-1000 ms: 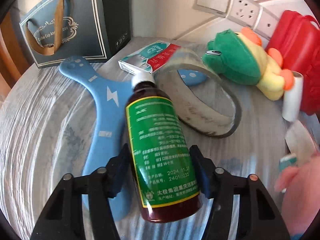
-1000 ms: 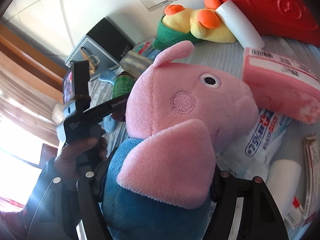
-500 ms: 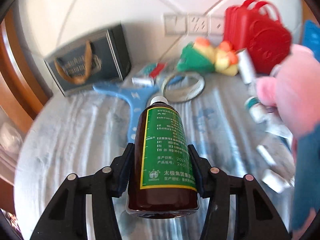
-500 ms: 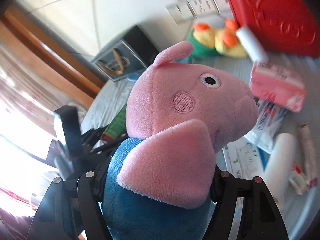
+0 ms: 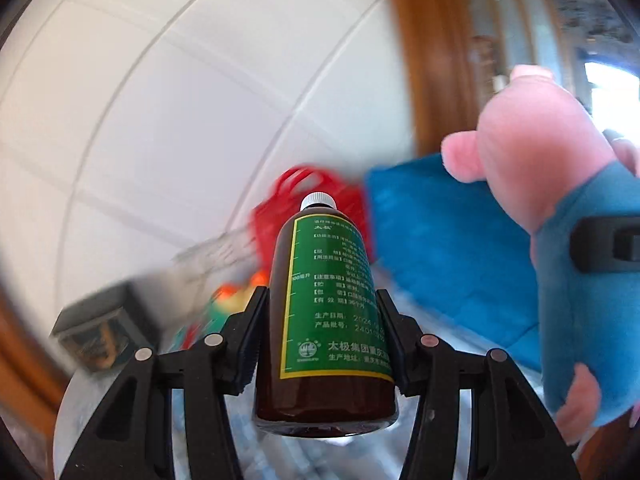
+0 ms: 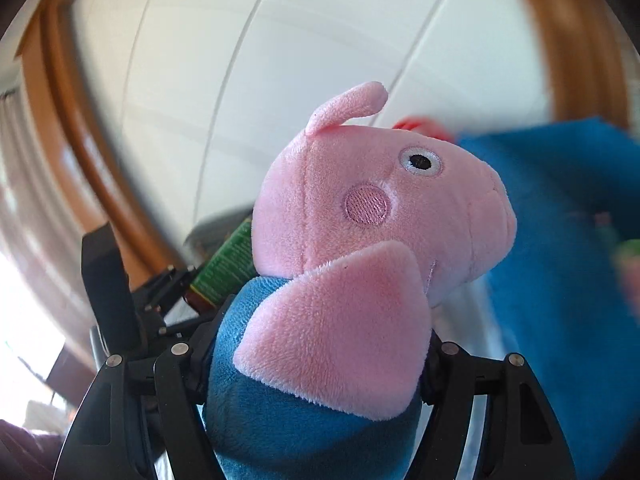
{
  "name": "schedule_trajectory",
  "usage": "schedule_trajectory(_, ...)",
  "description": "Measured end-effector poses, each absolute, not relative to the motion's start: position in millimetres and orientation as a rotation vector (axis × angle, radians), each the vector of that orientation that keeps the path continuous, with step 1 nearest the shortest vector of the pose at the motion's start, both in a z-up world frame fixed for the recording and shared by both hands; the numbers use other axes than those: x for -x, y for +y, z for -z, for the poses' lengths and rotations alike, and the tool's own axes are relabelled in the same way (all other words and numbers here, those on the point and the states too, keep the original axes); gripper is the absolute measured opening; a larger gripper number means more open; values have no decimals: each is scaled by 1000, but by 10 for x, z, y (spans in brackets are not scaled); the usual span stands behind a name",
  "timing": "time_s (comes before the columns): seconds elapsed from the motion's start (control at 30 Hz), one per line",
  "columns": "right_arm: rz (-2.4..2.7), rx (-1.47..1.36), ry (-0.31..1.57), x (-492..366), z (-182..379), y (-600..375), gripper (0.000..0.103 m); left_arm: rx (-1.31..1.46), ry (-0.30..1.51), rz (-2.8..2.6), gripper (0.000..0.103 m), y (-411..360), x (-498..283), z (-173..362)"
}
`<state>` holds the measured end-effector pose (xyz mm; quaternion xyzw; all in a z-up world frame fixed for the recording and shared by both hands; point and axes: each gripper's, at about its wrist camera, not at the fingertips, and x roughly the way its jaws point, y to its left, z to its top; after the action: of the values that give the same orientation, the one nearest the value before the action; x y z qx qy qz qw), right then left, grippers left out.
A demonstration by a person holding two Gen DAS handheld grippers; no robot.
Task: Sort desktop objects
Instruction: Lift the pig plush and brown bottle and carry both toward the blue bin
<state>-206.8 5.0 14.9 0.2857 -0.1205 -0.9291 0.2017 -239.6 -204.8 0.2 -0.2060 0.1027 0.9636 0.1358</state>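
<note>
Bottle (image 5: 326, 300), pig (image 6: 360, 272) raised, clamped.

Setting: domestic room, likely a bedroom or living space. White panelled wall (image 5: 168, 92) with thin seams, bordered by warm brown wooden trim (image 5: 432, 52). Daylight from a window (image 6: 24, 312) at one side. Household clutter on the pale surface (image 5: 304, 456): a red bag (image 5: 276, 208), a dark gift bag (image 5: 100, 332), a blue cloth (image 5: 448, 240), plush toys, all motion-blurred.
</note>
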Motion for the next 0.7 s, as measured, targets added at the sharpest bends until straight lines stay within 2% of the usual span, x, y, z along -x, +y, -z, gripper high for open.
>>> schedule_trajectory(0.13,2797,-734,-412,1786,-587,930,73,452,341,-2651,51,-1090,2412,-395)
schedule_trajectory(0.27,2930,-765,-396,2042,-859,1575,75,436,319,-2586,52,-77,2701,-646)
schedule_trajectory(0.43,3074,-912,-403,2632,-912,2268,88,399,365,-2648,53,636,2979,-859)
schedule_trajectory(0.5,3045,-912,-482,2647,-935,2508,89,403,394,-2684,66,716,3056,-911)
schedule_trajectory(0.53,3028,-897,-488,2635,-937,2551,89,391,402,-2704,69,746,3055,-926)
schedule_trajectory(0.6,3021,-859,-468,2595,-957,2592,91,353,410,-2755,82,769,3017,-957)
schedule_trajectory(0.7,3011,-801,-436,2464,-965,2576,100,361,408,-2819,83,768,2993,-925)
